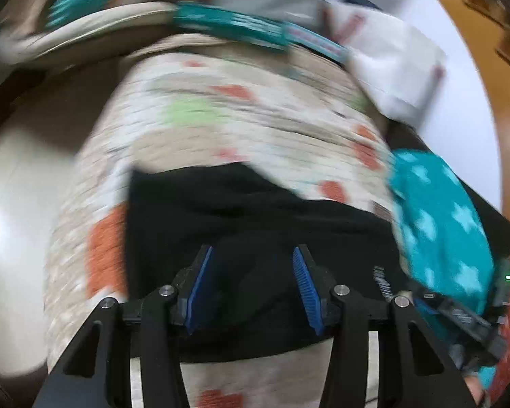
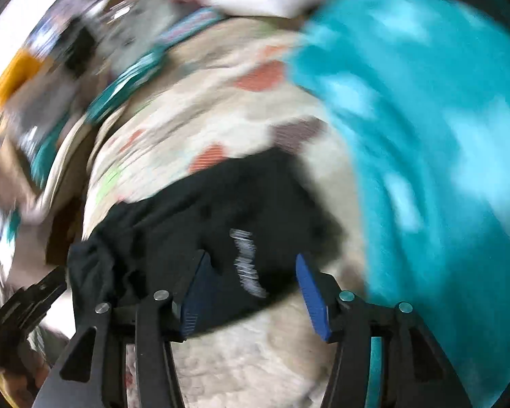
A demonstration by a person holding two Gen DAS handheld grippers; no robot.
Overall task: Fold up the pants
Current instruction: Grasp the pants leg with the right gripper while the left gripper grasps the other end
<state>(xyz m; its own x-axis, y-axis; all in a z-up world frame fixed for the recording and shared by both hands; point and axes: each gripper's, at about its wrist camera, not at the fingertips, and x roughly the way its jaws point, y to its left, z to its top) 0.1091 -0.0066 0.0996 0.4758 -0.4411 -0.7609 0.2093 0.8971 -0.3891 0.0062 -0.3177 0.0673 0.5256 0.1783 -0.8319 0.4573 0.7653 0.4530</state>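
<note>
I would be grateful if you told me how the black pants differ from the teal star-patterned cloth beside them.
The black pants are plain dark with a small white print, while the teal cloth carries pale stars. The pants lie in front of both hand-held grippers, left and right, both open; the teal cloth sits off to the right. Both rest on the same cream patterned blanket.

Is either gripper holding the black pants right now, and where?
Neither: the left gripper and right gripper are both open over the black pants.
</note>
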